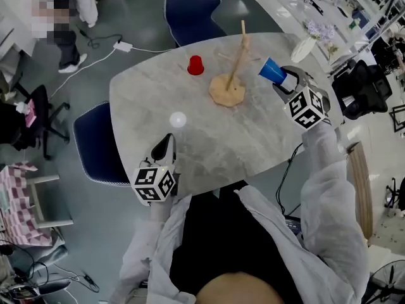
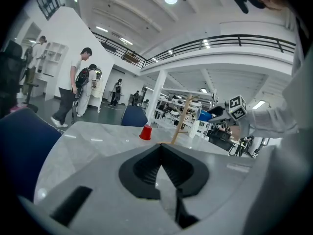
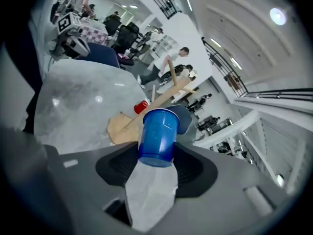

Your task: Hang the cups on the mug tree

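The blue cup [image 1: 272, 71] [image 3: 157, 136] is off the table [image 1: 209, 138], up in the air over its right edge toward the far right corner. It lies tilted on its side with its open mouth turned toward the mug tree [image 1: 229, 84] [image 3: 122, 129]. The cup is near the upper part of the tree's stem but not touching it. The right gripper [image 1: 285, 81] [image 3: 157, 156] has the cup by its base end. Its jaws stand partly apart and press on the cup from both sides.

The mug tree is a round wooden base with a thin leaning stem and short pegs. It stands on the table's far right part, and none of the pegs that can be seen carries a cup. The red cup [image 1: 195, 65] [image 2: 145, 132] [image 3: 141, 106] sits mouth down on the table just left of the tree, close to the far edge.

The left gripper [image 1: 166, 147] [image 2: 160, 168] is low at the near edge, left of the middle and well apart from both cups. Its jaws are brought together at the tips with nothing between them.

One blue chair [image 1: 193, 8] stands at the table's far edge and another blue chair [image 1: 98, 147] at its left edge. In the left gripper view, several people [image 2: 73, 87] stand on the floor beyond the table.
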The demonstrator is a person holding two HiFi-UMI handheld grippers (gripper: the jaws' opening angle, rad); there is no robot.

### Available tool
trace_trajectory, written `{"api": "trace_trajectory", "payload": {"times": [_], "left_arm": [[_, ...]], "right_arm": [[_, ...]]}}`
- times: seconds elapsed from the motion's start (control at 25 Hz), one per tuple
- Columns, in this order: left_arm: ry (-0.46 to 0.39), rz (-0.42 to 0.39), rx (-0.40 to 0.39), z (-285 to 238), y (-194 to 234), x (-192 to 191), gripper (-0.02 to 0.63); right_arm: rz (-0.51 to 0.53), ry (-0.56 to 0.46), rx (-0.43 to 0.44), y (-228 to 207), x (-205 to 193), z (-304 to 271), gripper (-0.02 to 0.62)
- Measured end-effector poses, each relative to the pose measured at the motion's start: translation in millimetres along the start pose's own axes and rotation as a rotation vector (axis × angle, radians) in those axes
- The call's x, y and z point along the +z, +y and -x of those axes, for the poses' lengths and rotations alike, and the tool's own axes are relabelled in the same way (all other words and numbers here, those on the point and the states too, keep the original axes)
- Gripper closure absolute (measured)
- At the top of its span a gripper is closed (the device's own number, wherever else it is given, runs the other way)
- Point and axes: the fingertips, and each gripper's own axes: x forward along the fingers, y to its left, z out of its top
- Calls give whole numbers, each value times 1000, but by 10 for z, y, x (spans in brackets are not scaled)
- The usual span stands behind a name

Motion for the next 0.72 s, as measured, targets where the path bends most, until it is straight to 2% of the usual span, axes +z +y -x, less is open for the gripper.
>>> {"api": "trace_trajectory", "payload": {"times": [0.36, 0.48, 0.72], "left_arm": [[6, 49, 81, -269, 12, 21, 603], [-1, 61, 102, -371, -67, 32, 603], [5, 69, 153, -416, -48, 19, 603]], "right_arm": [[215, -111, 276, -191, 342, -401, 354], [325, -98, 360, -186, 372, -486, 354], [420, -66, 509, -68, 366, -675, 354]]}}
